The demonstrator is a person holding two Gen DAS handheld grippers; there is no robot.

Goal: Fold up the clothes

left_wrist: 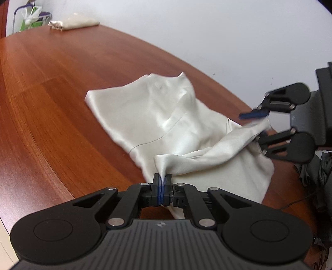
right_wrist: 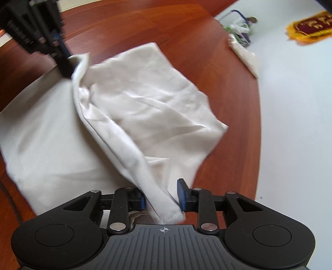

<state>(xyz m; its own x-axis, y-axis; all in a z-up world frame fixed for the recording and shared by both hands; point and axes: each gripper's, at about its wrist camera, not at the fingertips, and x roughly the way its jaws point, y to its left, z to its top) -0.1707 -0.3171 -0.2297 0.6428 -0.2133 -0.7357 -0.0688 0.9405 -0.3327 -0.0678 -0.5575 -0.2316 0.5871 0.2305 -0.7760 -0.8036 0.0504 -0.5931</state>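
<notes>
Left claw (left_wrist: 162, 182): clenched on a corner of the white garment (left_wrist: 149, 116); the blue pads are pressed together with the cloth pinched between them, and the cloth rises from the pads in a small peak.
Right claw (right_wrist: 161, 196): released; the two blue pads stand apart, and a folded strip of the garment (right_wrist: 145, 99) lies loose between them, nearer to the left pad, not pressed by either.
Right claw from the left view (left_wrist: 256, 126): seen at the right edge, blurred, with its fingers spread and a cloth corner between them.
Left claw from the right view (right_wrist: 64, 60): seen at the top left, dark and blurred, holding the other end of the same folded edge.
Garment: cream-white, shiny, partly folded over itself; one layer lies flat on the surface (left_wrist: 51, 103), another layer is turned over on top, and a raised ridge of cloth runs between the two claws.
Surface: reddish-brown wood with a curved edge; the garment lies near this edge.
Second cloth (left_wrist: 74, 21): a pale folded piece at the far side of the surface, well apart from the garment.
Bag (left_wrist: 31, 17): green and white, beyond the far edge.
Wall (left_wrist: 228, 31): plain and pale.
Banner (right_wrist: 309, 27): red with yellow fringe, only in the right view, on the wall.
</notes>
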